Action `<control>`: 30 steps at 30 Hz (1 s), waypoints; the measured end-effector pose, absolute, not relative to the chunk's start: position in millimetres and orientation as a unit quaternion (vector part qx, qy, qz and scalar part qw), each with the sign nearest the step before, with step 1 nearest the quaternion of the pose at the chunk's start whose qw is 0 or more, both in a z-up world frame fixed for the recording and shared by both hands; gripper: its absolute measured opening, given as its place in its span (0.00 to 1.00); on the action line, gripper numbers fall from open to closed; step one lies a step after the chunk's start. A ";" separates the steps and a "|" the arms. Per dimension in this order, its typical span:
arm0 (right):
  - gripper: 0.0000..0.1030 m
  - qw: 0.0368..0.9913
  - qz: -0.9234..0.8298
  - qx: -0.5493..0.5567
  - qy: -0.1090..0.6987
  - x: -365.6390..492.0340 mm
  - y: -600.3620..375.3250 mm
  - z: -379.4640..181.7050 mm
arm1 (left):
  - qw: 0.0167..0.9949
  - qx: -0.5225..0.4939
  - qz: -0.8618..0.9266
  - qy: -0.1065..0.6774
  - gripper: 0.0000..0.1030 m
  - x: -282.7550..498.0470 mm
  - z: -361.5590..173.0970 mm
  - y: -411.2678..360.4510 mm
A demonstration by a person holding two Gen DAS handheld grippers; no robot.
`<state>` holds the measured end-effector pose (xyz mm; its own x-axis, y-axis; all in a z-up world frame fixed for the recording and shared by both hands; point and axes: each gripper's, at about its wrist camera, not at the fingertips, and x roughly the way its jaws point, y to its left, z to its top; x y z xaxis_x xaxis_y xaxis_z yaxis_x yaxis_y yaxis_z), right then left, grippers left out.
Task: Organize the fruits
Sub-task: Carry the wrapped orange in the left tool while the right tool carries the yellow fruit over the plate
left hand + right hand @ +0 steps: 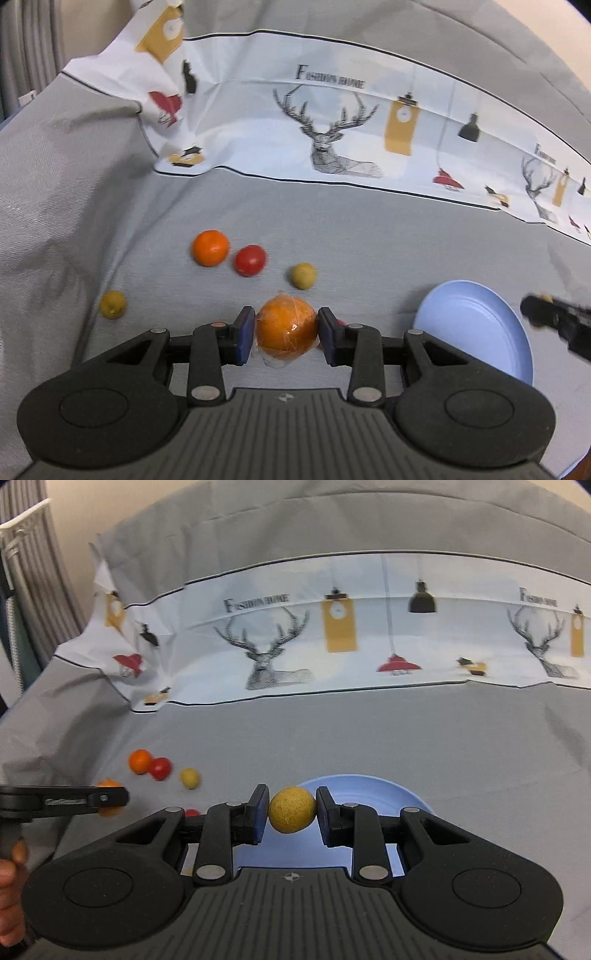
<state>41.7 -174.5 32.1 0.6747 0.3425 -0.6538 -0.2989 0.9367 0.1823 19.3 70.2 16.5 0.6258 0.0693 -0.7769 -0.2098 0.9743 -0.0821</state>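
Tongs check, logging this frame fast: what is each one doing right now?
Left tongs: closed on the wrapped orange.
Right tongs: closed on the yellow fruit, above the blue plate.

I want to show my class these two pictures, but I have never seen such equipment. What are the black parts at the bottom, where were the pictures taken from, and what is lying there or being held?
A person holds a two-finger tool in each hand, and a camera on each tool looks forward along its fingers.

Left view: the left hand-held gripper clamps a plastic-wrapped orange.

Right view: the right hand-held gripper clamps a rough yellow ball-shaped fruit above a pale blue round plate.

Loose on the grey cloth lie a small orange fruit, a red tomato and two yellowish fruits.
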 end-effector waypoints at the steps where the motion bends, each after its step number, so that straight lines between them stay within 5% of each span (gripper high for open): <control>1: 0.28 0.917 0.172 0.023 0.358 43.1 -177.2 32.4 | 0.898 -0.079 0.075 0.426 0.40 20.2 15.8 66.4; 10: 0.28 0.917 0.129 0.044 0.374 61.8 -207.2 21.4 | 0.902 -0.126 0.002 0.413 0.39 35.7 12.3 47.2; 30: 0.28 0.896 0.097 -0.012 0.434 65.8 -210.4 -2.4 | 0.909 -0.031 -0.116 0.400 0.39 50.8 -6.6 -42.8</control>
<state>65.8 -210.4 -2.4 0.6052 0.1632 -0.7791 -0.1848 0.9808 0.0619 50.8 -42.8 -6.6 0.6531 -0.2356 -0.7197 0.1866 0.9711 -0.1486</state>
